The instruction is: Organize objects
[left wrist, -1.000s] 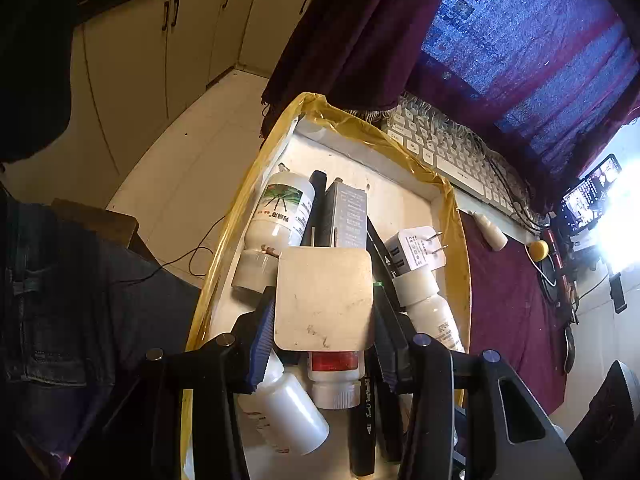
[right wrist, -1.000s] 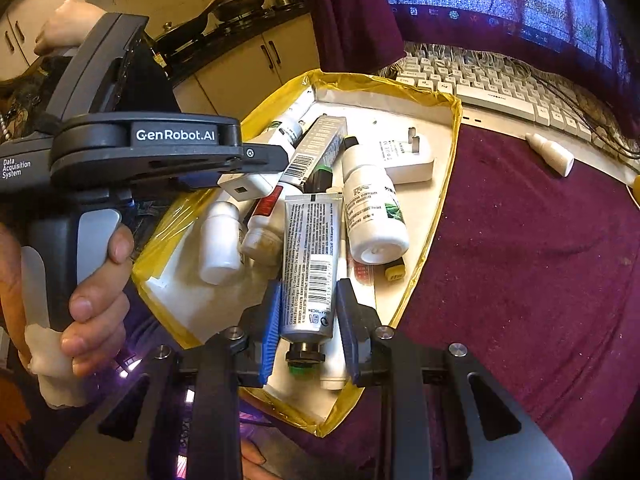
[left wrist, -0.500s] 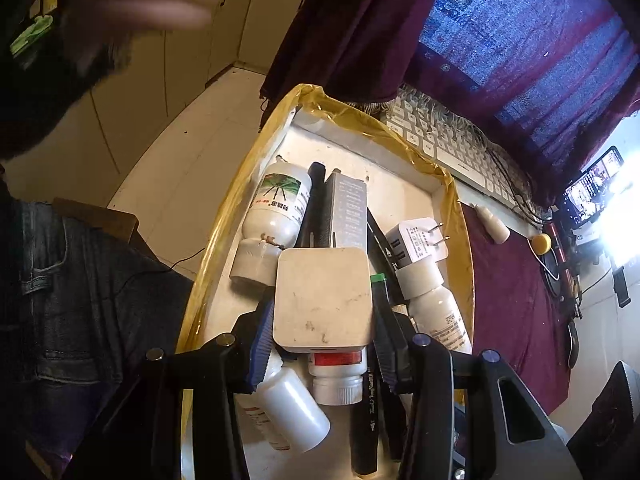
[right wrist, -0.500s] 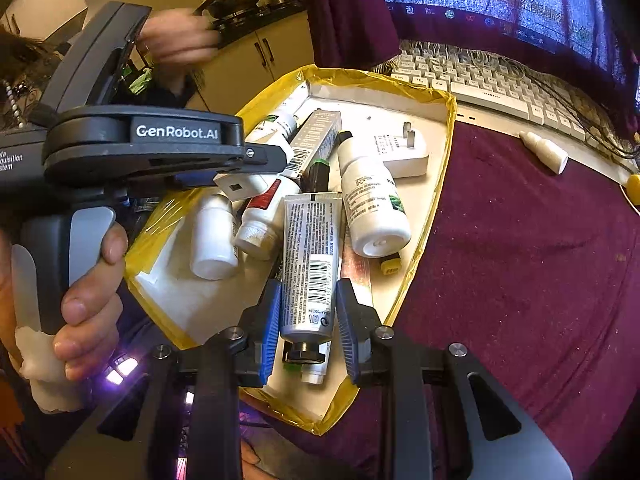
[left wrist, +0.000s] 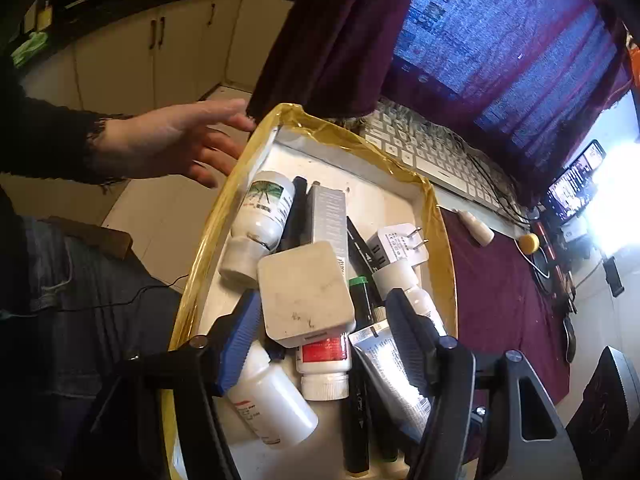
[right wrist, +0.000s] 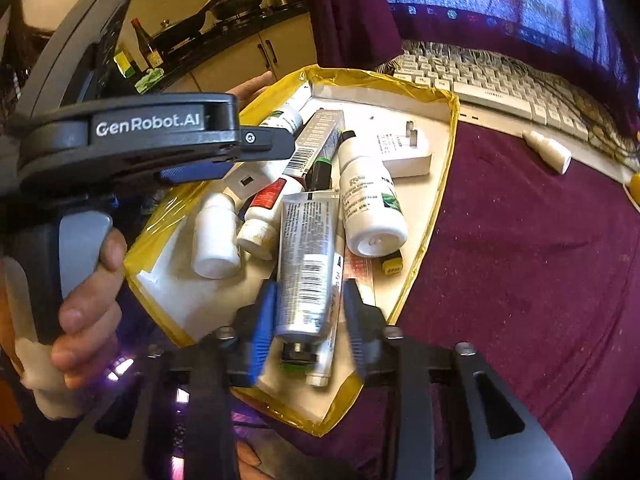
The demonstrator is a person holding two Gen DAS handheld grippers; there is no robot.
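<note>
Both releases under way over the yellow-lined tray (right wrist: 448, 148) on the maroon tabletop (right wrist: 520, 260). Left gripper (left wrist: 324, 320) fingers just spread wide, flat white box (left wrist: 304, 292) lying free between them atop the bottles. Right gripper (right wrist: 308, 312) fingers just parted, silver tube (right wrist: 306, 256) loose between them at the tray's near end. Best to lift each gripper straight back, clear of the pile, without nudging neighbours. Bare hand (left wrist: 172, 144) hovering near the tray's far left corner
</note>
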